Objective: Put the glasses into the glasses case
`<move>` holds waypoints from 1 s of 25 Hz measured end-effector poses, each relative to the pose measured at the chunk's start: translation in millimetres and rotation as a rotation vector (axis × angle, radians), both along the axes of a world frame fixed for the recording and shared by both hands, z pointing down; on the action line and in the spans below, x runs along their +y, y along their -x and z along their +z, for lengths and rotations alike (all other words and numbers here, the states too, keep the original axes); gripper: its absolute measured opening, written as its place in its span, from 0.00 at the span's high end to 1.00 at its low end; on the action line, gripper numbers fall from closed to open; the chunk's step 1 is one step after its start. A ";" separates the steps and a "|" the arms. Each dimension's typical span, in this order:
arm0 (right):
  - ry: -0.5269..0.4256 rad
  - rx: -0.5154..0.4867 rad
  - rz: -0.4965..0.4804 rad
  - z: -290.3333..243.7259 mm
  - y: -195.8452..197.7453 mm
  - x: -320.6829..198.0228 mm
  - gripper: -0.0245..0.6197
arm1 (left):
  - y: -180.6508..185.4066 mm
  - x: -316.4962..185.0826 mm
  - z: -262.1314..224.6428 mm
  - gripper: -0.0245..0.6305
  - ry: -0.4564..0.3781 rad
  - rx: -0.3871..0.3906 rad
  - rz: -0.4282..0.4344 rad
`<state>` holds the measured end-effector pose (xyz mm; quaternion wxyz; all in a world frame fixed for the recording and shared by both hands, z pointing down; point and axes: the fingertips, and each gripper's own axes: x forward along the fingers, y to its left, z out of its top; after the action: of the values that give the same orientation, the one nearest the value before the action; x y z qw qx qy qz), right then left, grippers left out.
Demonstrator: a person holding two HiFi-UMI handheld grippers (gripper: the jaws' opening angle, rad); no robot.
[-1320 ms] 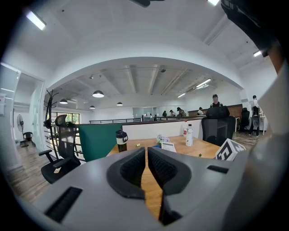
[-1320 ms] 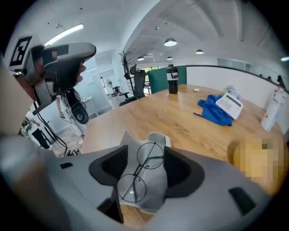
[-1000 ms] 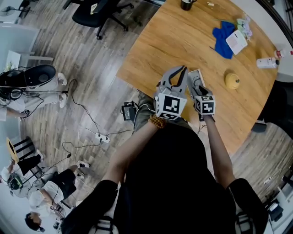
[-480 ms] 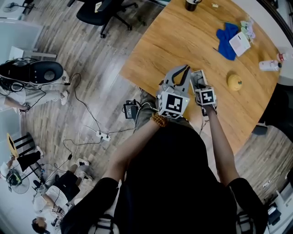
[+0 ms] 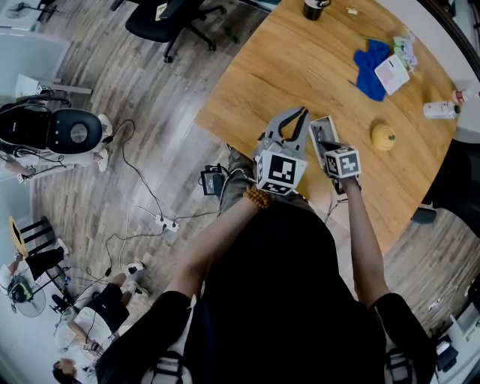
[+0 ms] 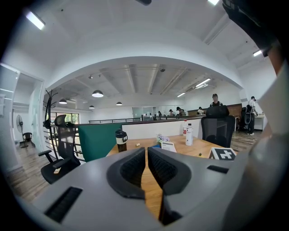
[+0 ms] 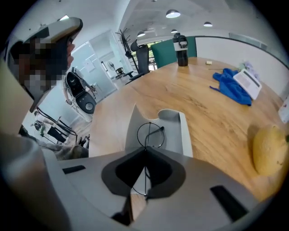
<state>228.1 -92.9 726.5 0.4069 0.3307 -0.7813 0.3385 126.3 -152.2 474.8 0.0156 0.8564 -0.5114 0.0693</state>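
Observation:
Thin wire-framed glasses [image 7: 156, 131] hang over the open grey glasses case [image 7: 182, 131], which lies on the wooden table near its front edge [image 5: 324, 127]. My right gripper [image 7: 145, 149] points steeply down at the case. Its jaws have just been closing and are now shut on the glasses frame, with one round lens showing beyond the fingertips. In the head view the right gripper [image 5: 324, 142] sits over the case's near end. My left gripper [image 6: 146, 152] is held level just left of the case [image 5: 295, 118], shut with nothing between its pads.
A yellow fruit [image 5: 382, 135] lies to the right of the case. Further back are a blue cloth [image 5: 367, 66] with a white card, a white bottle [image 5: 439, 110] and a dark cup [image 5: 313, 7]. The table's rounded edge [image 5: 217, 124] runs just left of the grippers.
The right gripper's marker cube has shifted slightly right and tilted over the case. The left gripper has stayed where it was.

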 end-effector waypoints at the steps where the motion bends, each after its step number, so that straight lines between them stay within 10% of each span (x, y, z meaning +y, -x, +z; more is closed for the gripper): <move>1: 0.009 -0.003 -0.010 0.8 -1.3 3.0 0.94 | -0.4 0.1 0.8 0.91 0.001 0.002 0.002; 13: -0.135 0.183 -0.080 5.7 -8.3 -2.3 0.77 | -1.3 2.0 3.4 0.91 0.012 -0.001 0.017; 19: -0.224 0.316 -0.116 7.2 -8.4 -14.2 0.43 | -3.8 1.9 1.4 0.91 0.008 -0.008 0.027; 25: -0.222 0.276 -0.093 19.7 -18.7 -17.4 0.39 | -6.1 1.9 2.1 0.91 0.008 -0.014 0.026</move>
<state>246.8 -110.2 746.2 0.4866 0.3806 -0.7650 0.1822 132.4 -150.3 476.9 0.0143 0.8625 -0.4999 0.0776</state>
